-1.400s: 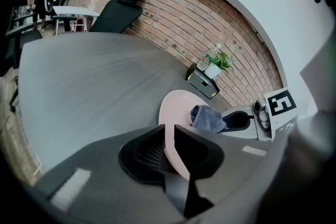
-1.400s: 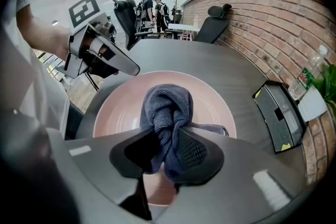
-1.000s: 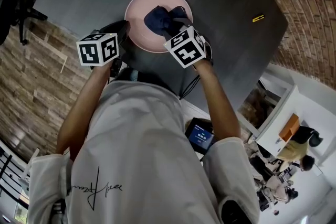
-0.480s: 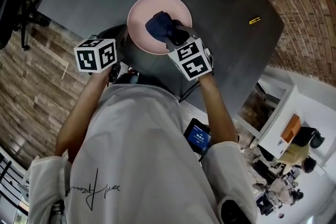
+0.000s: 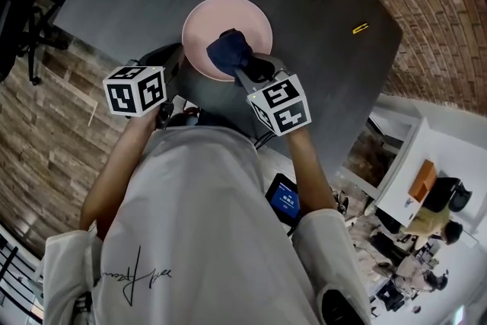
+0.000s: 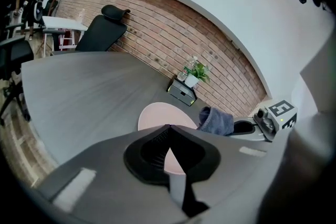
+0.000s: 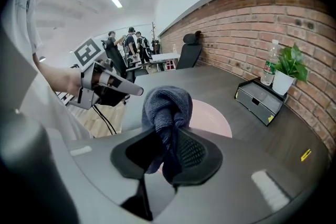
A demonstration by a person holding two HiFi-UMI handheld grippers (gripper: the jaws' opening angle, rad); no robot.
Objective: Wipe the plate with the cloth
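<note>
Right tool [image 7: 164, 136] clamped on cloth [image 7: 167, 105], over the near half of plate [image 5: 209, 23]; bare plate lies straight ahead. Left tool [image 6: 168, 131] jaws together, empty, beside the near-left rim.

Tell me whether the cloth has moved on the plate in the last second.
Yes. Against the plate, the cloth has slid from the middle toward the rim nearest the person.
</note>
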